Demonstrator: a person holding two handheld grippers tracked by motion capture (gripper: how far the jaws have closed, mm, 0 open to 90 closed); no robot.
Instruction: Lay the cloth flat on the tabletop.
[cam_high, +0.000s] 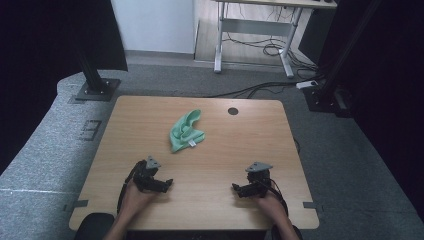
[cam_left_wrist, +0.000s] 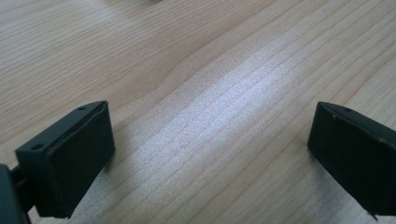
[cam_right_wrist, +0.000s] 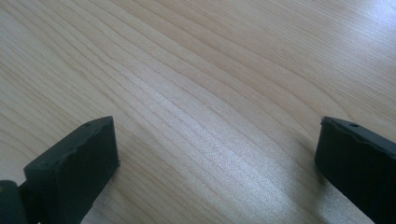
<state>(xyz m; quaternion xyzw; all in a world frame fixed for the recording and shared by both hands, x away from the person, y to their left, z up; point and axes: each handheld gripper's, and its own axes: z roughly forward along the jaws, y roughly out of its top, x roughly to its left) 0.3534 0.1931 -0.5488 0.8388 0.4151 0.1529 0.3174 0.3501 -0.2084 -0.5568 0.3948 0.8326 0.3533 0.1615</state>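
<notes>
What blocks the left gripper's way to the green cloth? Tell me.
Nothing visible does. Bare wood of the table lies between the left gripper and the green cloth, which is crumpled farther up the table. Its jaws stand open.

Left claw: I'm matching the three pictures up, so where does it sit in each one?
High view: left claw at lower left, low over the table, nearer than the green cloth.
Left gripper view: its black jaws rise from both bottom corners, wide apart.
Right gripper view: the right claw stands likewise over bare wood.
Shared landmark: the light wood-grain tabletop.
</notes>
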